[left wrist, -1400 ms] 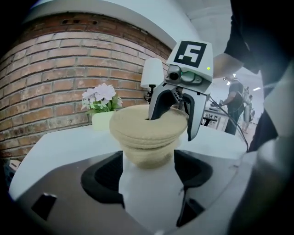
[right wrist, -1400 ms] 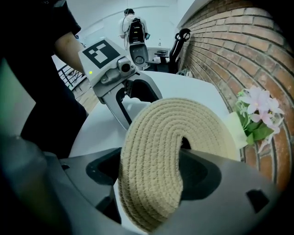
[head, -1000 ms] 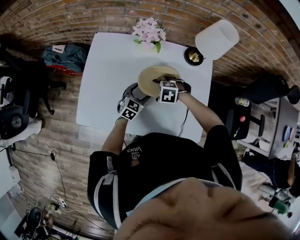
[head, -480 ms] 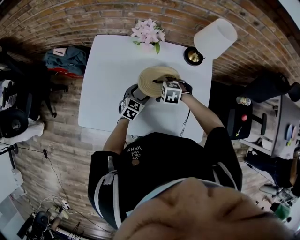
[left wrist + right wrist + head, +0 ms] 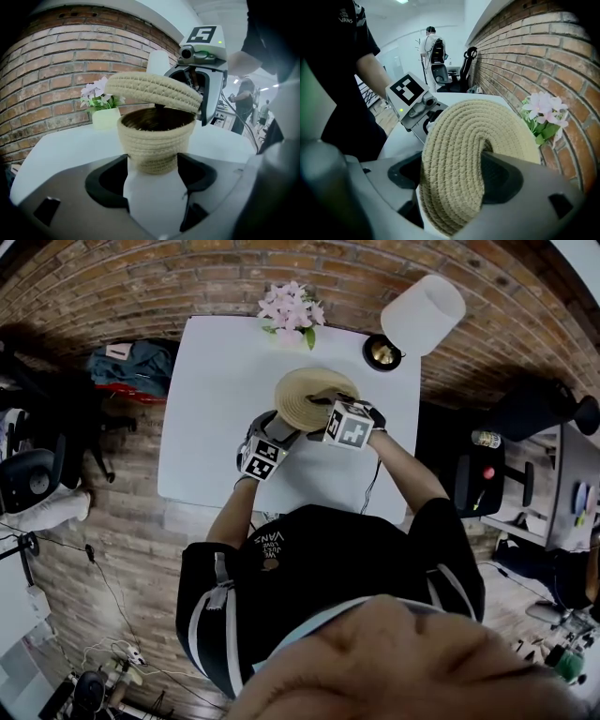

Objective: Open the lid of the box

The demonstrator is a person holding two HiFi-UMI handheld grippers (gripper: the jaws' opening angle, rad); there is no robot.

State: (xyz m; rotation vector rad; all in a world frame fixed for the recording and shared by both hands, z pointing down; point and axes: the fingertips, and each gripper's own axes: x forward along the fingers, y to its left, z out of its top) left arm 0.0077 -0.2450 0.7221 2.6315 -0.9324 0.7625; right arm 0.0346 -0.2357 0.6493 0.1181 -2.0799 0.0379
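Here the left gripper (image 5: 152,163) clamps the round beige woven-rope box (image 5: 156,138) standing on the white table (image 5: 216,390); the right gripper (image 5: 452,176) pinches its flat woven-rope lid (image 5: 464,150), tilted just above the open rim.

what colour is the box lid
Pale tan lid, coiled rope pattern; best in the right gripper view.

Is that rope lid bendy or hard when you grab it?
Probably bendy: the lid curls where the right tool pinches it. Likely light: one edge pinch holds it tilted over the box. Its rough weave shouldn't slip easily.
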